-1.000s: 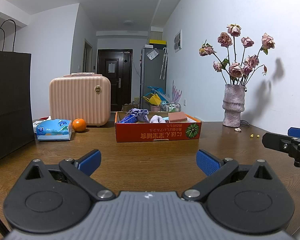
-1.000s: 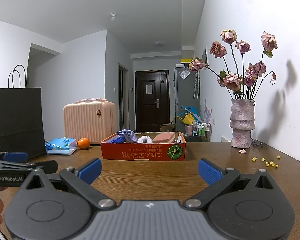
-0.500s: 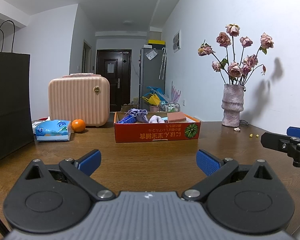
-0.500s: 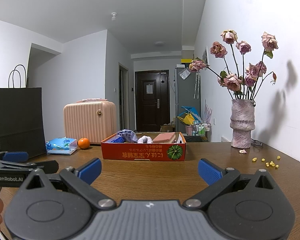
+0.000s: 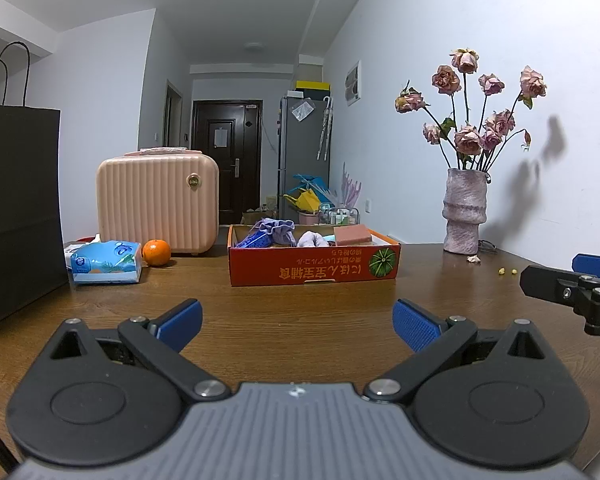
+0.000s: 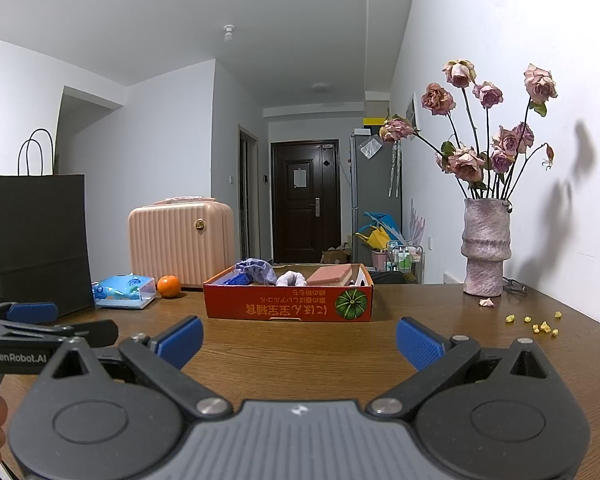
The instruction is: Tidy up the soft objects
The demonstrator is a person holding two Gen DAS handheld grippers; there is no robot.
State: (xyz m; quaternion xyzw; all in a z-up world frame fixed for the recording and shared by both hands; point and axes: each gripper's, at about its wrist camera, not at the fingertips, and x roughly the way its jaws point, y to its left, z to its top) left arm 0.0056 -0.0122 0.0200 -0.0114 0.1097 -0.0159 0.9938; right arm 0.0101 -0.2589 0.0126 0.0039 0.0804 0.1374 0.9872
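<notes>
- Both claws hang low over the wooden table [image 5: 300,312], side by side, facing the red cardboard box [image 5: 314,268].
- The left gripper [image 5: 296,318] has its blue pads spread wide with nothing between them; the right gripper [image 6: 298,336] is spread just as wide and just as empty.
- The soft things lie inside the box: a lilac cloth bundle [image 6: 256,270] at the left, a pale rolled cloth [image 6: 292,279] in the middle, a pink sponge block [image 6: 329,275] at the right, and something blue [image 6: 236,279] tucked at the left end, too hidden to name.
- This scene fits two stages: soft things gathered in the box and the hands back off, or a mixed box waiting to be sorted. I cannot tell which from here.
- Whichever comes, a good grab on such things means coming in from above the box wall, closing on the thick middle of one piece, and lifting slowly so no neighbour drags along.
- Count: one box, two cloth pieces, one sponge, one blue item unclear.
- Around it: one pink case [image 5: 158,200], one orange [image 5: 156,252], one tissue pack [image 5: 106,267], one black paper bag [image 5: 18,208], one vase [image 5: 464,210] of dried roses.
- Yellow crumbs [image 6: 536,324] lie scattered at the right, about seven.
</notes>
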